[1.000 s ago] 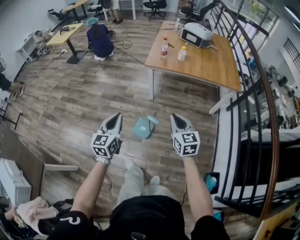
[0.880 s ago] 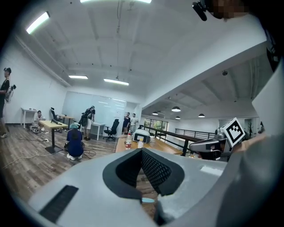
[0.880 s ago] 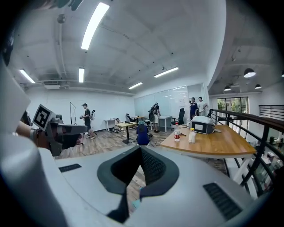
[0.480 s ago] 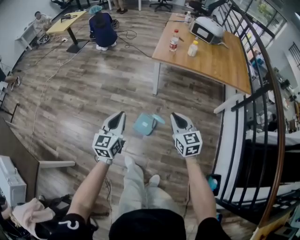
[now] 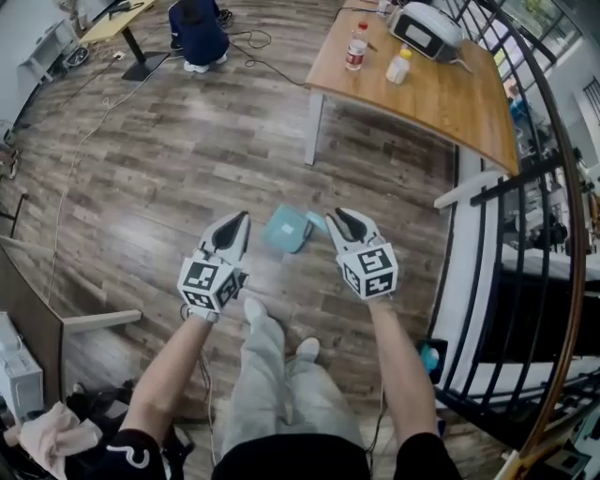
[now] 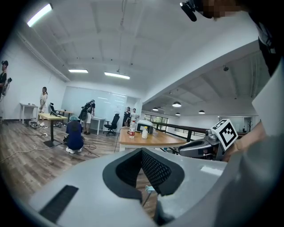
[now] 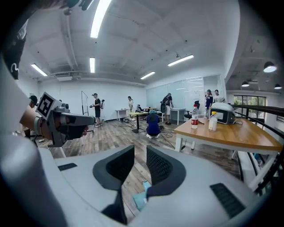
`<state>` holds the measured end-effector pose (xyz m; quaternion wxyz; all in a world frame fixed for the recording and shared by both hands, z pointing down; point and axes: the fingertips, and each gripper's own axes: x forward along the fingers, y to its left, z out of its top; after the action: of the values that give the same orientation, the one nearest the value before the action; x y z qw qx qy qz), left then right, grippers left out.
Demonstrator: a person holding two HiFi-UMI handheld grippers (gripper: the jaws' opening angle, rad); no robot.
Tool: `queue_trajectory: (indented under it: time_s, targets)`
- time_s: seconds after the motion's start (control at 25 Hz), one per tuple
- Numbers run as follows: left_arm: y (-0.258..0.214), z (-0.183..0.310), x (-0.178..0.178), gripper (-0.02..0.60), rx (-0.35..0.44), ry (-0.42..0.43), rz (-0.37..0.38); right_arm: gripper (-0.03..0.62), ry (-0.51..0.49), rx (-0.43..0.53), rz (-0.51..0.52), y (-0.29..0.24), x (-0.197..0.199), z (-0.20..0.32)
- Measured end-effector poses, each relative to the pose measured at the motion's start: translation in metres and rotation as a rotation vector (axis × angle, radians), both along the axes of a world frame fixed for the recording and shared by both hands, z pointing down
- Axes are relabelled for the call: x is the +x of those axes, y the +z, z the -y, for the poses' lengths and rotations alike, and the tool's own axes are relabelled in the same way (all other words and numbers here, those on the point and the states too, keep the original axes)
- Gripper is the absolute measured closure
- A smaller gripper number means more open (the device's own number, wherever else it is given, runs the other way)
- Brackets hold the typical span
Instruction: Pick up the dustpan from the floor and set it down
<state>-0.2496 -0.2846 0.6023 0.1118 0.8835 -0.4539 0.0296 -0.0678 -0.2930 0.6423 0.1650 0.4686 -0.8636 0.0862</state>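
The left gripper [image 5: 234, 223] is being held out low over the wooden floor [image 5: 150, 178], at the left of the head view. Its jaws are being pressed together at the tips, and nothing is being gripped between them. Just to its right, the teal dustpan [image 5: 285, 229] is lying flat on the floor between the two grippers, apart from both and in front of the person's legs [image 5: 272, 375]. It is being touched by neither gripper. In the left gripper view only a small part of it [image 6: 150, 189] is being shown below the closed jaws.

The right gripper [image 5: 339, 221] is being held just to the right of the dustpan. Its jaws are opening, with a narrow gap standing between the pads and nothing inside it. The dustpan [image 7: 140, 195] is being seen on the floor through that gap.

Further right and beyond, a wooden table [image 5: 441, 103] is standing. Two bottles [image 5: 356, 47] are being carried near its far left corner, with a grey appliance [image 5: 427, 23] by the far edge. A black railing [image 5: 553, 187] is running along the right.
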Motion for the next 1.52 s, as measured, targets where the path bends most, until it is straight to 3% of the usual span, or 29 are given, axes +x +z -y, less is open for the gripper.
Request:
queue_trajectory:
  time_s: [0.48,0.72,1.04,1.44,1.52]
  targets:
    - [0.100,0.019,0.023,0.583,-0.020,-0.004,-0.004,0.360,-0.138,-0.099,-0.123,0.148,-0.011,0.035]
    - [0.125,0.026,0.020,0.583,-0.011,-0.016,0.006,0.333,-0.197,-0.171,-0.205,0.215,-0.017,0.054]
    - [0.146,0.039,0.008,0.583,0.005,-0.034,0.028,0.335,-0.232,-0.249,-0.248,0.264,-0.022,0.068]
    - [0.164,0.052,0.017,0.583,-0.021,-0.021,0.037,0.484,-0.261,-0.249,-0.226,0.269,-0.031,0.068]
    - [0.163,0.051,0.022,0.583,-0.023,-0.012,0.039,0.485,-0.254,-0.261,-0.216,0.269,-0.027,0.067]
